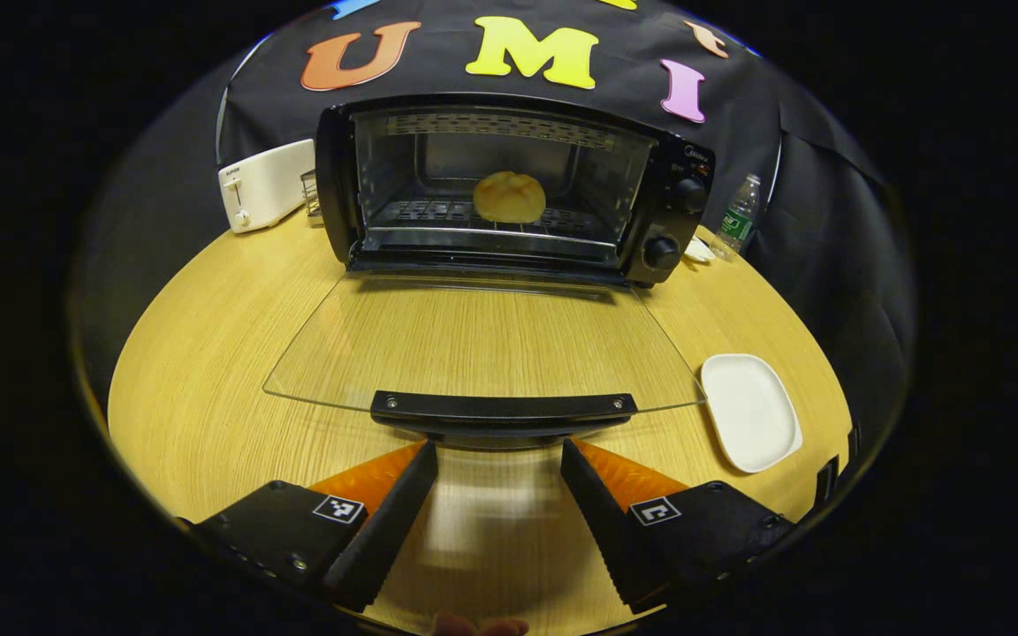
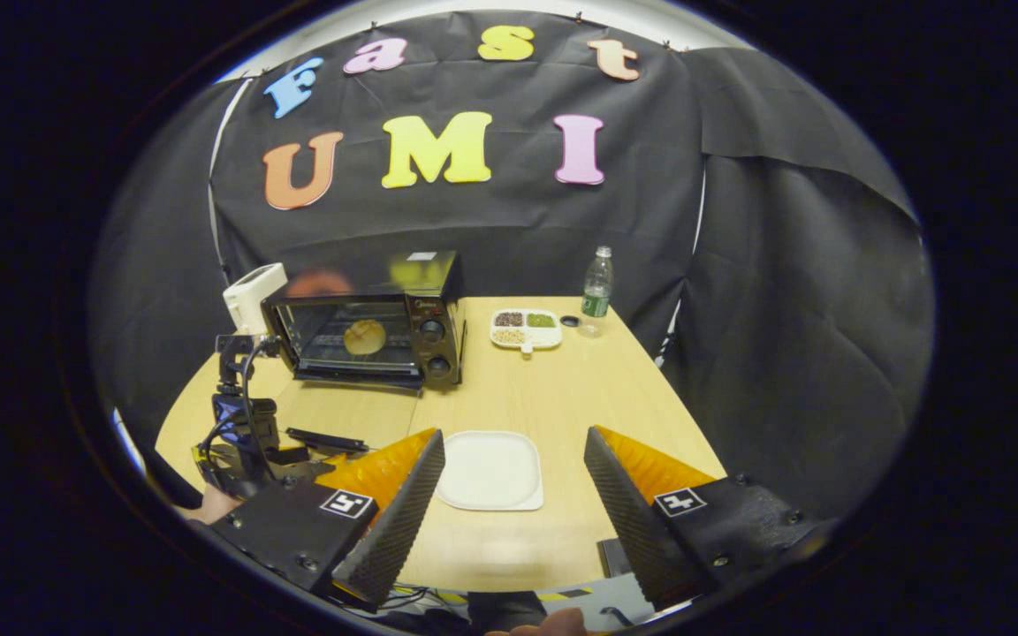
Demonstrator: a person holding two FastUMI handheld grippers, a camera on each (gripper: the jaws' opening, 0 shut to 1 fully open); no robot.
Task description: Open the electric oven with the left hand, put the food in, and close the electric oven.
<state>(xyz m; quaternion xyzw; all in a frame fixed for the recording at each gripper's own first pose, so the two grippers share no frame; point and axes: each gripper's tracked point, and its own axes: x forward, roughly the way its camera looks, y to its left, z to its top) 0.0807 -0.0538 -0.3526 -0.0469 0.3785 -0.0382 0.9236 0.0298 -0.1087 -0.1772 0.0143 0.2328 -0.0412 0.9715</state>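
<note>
In the left gripper view, the left gripper (image 1: pixel 498 455) is hovering low over the wooden table (image 1: pixel 208 353), its fingers standing wide apart and gripping nothing. Just ahead of the fingertips the door handle (image 1: pixel 500 408) is lying between them but not touched. The glass door (image 1: pixel 482 340) is hanging fully open, lying flat out over the tabletop. To its right a white plate (image 1: pixel 749 411) is sitting bare on the table. Beyond the door the electric oven (image 1: pixel 509 185) is gaping open, and the bread roll (image 1: pixel 509 196) is resting on the rack inside, about at the middle. Left of the oven a white toaster (image 1: pixel 266 184) is standing; to the right, farther back, a water bottle (image 1: pixel 739 216).

In the right gripper view, the right gripper (image 2: pixel 513 464) is waiting over the near edge of the table, fingers spread wide and holding nothing, the plate just beyond them. Far back, a divided snack tray (image 2: pixel 525 328) is sitting right of the oven.
</note>
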